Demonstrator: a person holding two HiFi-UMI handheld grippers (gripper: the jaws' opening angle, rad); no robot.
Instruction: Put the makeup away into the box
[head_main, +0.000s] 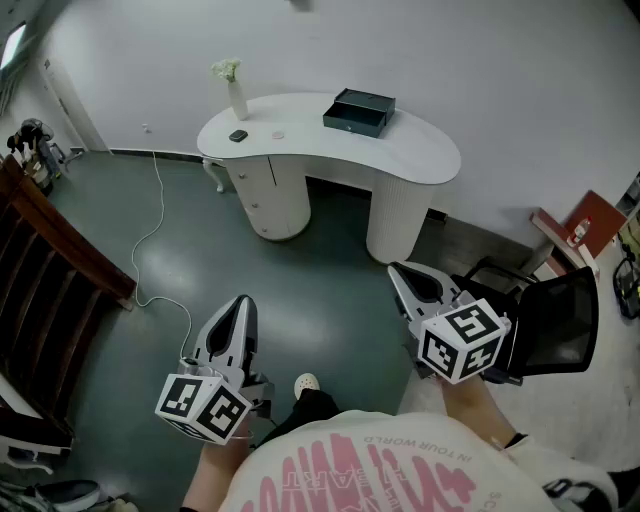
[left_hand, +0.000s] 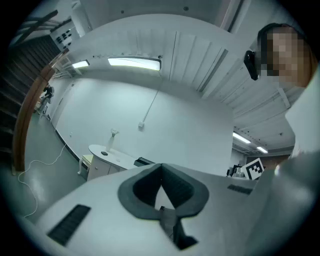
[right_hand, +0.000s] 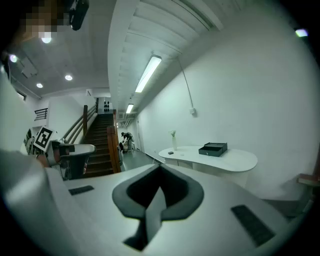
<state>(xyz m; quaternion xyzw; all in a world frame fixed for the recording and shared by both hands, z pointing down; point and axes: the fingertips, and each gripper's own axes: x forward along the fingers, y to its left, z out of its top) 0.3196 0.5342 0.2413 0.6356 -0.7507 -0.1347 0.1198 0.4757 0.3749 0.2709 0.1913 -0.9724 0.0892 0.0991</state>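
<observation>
A dark open box (head_main: 359, 111) stands on the right part of a white curved table (head_main: 420, 150) far across the room. A small dark compact (head_main: 238, 135) and a small pale item (head_main: 278, 133) lie on the table's left part. My left gripper (head_main: 241, 305) and my right gripper (head_main: 402, 272) are held over the floor, well short of the table, both shut and empty. In the right gripper view the gripper (right_hand: 160, 167) points toward the box (right_hand: 213, 148). In the left gripper view the gripper (left_hand: 161, 166) faces the table (left_hand: 117, 159), with the box (left_hand: 144, 161) just above its jaws.
A white vase with flowers (head_main: 235, 92) stands at the table's left end. A wooden staircase rail (head_main: 60, 240) runs along the left. A white cable (head_main: 155, 225) trails over the grey floor. A black chair (head_main: 555, 320) stands at the right, beside my right gripper.
</observation>
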